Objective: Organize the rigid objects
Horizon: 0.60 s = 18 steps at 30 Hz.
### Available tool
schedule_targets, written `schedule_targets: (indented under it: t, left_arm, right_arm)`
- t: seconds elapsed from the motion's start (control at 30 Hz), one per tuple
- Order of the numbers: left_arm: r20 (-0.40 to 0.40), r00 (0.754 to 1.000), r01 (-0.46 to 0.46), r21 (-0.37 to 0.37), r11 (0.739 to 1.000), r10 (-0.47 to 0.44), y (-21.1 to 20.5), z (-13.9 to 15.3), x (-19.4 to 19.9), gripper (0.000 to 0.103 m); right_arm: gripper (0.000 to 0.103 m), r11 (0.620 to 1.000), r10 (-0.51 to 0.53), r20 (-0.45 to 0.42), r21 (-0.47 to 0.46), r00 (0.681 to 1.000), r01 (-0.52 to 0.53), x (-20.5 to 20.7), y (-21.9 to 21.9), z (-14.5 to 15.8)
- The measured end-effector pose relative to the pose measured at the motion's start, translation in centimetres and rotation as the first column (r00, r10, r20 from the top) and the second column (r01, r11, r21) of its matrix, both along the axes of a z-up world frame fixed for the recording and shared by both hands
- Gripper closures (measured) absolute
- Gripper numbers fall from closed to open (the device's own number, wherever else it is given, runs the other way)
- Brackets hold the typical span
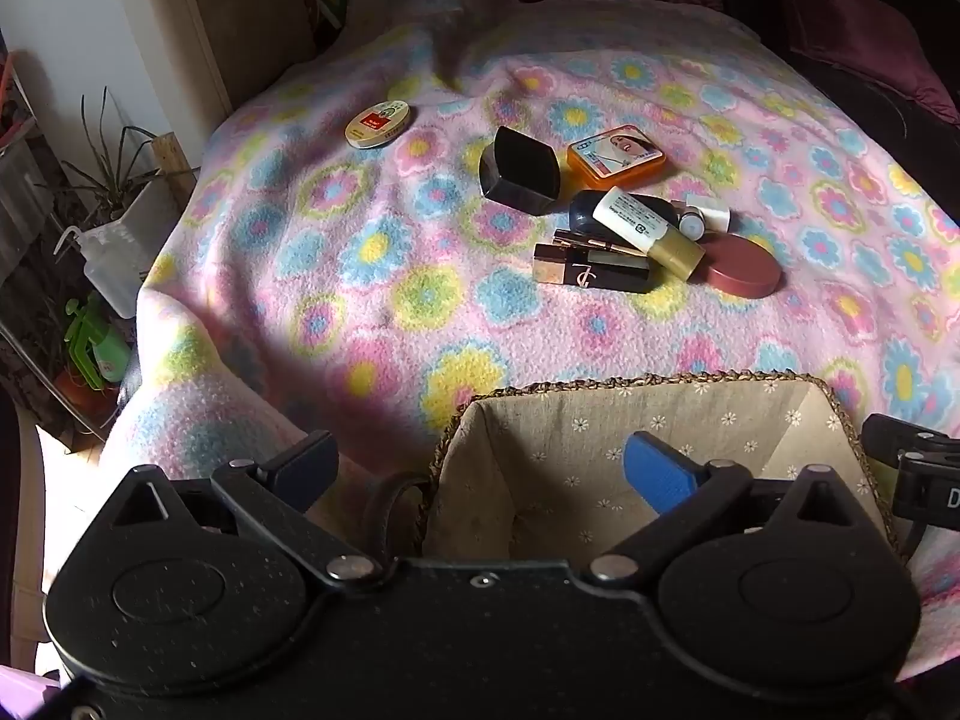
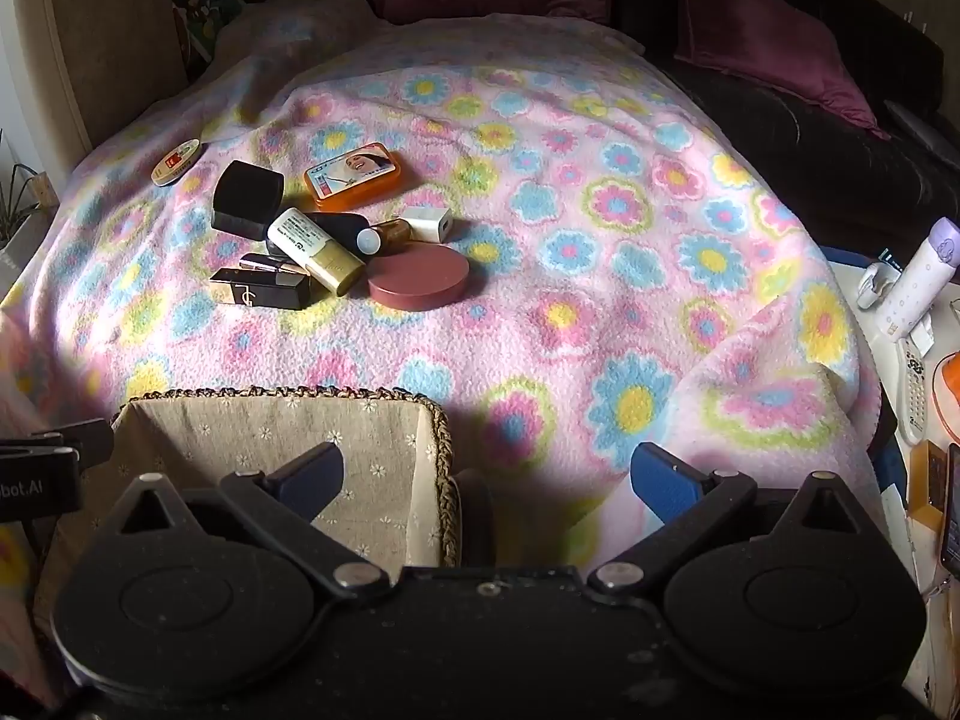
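Inside lined basket [image 1: 708, 420]: nothing.

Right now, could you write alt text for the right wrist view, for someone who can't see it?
An open two-finger right gripper hovers over a flowered pink fleece blanket, holding nothing. Ahead lies a cluster of cosmetics, including an orange picture tin and a round reddish-brown compact; a fabric-lined woven basket sits nearest.

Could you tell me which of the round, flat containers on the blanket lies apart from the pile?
The white tin with the red label. It sits alone toward the left, while the brown compact touches the clustered cosmetics.
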<state>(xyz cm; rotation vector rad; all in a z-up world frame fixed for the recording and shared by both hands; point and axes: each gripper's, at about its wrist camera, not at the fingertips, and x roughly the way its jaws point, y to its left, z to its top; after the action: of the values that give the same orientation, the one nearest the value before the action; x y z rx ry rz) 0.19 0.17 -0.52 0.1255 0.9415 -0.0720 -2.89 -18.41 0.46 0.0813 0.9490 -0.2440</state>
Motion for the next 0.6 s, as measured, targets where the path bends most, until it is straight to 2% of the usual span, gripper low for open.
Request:
schedule_targets:
  t: [0.6]
  left_arm:
    - [-0.011,1.000,-0.007,-0.001,1.000,0.007,-0.09,-0.27,-0.25,0.004]
  right_arm:
    - [0.001,1.000,0.000,-0.004,0.001,1.000,0.000,0.09,-0.05,-0.11]
